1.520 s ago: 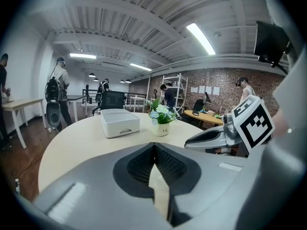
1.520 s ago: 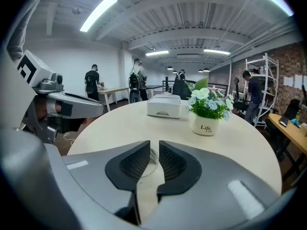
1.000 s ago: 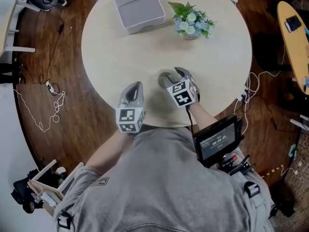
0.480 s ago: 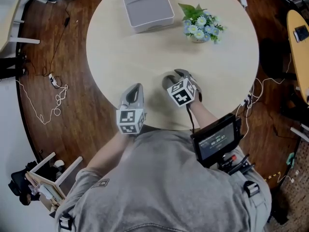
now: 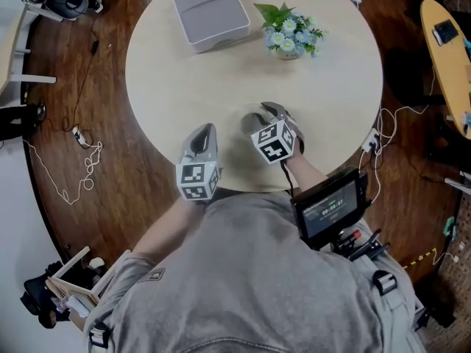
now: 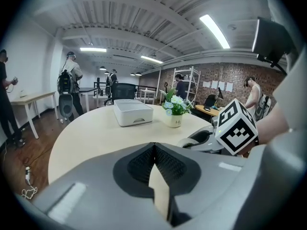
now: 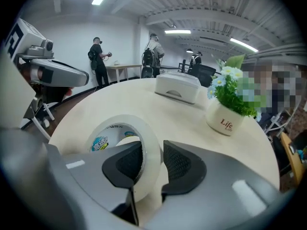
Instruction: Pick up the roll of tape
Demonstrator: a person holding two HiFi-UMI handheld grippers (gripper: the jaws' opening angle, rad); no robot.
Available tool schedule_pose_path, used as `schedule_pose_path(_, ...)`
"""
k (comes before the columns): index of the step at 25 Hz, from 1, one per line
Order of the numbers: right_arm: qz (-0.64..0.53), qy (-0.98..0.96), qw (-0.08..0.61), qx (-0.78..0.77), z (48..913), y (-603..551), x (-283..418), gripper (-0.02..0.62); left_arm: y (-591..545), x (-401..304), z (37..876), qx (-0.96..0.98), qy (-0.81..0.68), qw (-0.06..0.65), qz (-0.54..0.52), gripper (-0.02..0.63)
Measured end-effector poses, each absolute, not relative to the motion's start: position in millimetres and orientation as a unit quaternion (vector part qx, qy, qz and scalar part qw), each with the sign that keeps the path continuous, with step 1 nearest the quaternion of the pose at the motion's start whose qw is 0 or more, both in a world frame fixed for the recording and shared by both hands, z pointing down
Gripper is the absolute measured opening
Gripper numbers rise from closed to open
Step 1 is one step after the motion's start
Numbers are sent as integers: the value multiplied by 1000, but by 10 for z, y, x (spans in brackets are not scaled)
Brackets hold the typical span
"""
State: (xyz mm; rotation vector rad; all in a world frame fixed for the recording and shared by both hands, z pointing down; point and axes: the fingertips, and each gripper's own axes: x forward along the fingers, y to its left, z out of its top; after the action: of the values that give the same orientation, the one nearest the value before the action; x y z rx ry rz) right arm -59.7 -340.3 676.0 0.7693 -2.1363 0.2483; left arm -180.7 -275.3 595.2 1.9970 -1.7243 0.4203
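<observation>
A white roll of tape [image 7: 117,122] with a printed core lies on the round pale table [image 5: 331,101] near its front edge. In the right gripper view my right gripper [image 7: 152,163] straddles the roll's near wall, one pad inside the ring and one outside. Its jaws are closing, and a thin gap still shows at the outer pad. In the head view the right gripper [image 5: 266,118] hides the roll. My left gripper [image 5: 205,132] hovers over the table edge to its left. Its pads [image 6: 154,153] are shut together on nothing.
A grey lidded box [image 5: 211,12] and a small white pot of flowers [image 5: 288,35] stand at the far side of the table. Cables lie on the wooden floor at both sides. Several people stand in the room behind.
The head view swayed a little. Both grippers stay at about the same spots near the table's front edge, the right one still over the roll.
</observation>
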Motion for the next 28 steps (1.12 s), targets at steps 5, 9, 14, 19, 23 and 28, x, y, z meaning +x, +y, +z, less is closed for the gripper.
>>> schedule_pose_path(5, 86, -849, 379, 360, 6498, -3392, -463, 124, -2762, -1717, 5843, 747, -611, 220, 143, 2)
schedule_pose_path(9, 80, -844, 345, 403, 6224, -3338, -375, 124, -2717, -1710, 5756, 762, -599, 210, 132, 2)
schedule_pose_path(14, 77, -833, 303, 457, 5858, -3178, -249, 124, -2651, -1693, 5629, 781, -581, 204, 105, 2)
schedule_pose_path(19, 86, -823, 257, 499, 5471, -2962, -99, 126, -2632, -1578, 5401, 799, -565, 192, 74, 2)
schedule_pose_path(23, 81, -823, 233, 512, 5241, -2792, 11, 127, -2532, -1426, 5232, 807, -559, 182, 57, 2)
schedule_pose_path(28, 76, -831, 209, 510, 5067, -2556, 160, 129, -2292, -1214, 5097, 807, -563, 169, 48, 2)
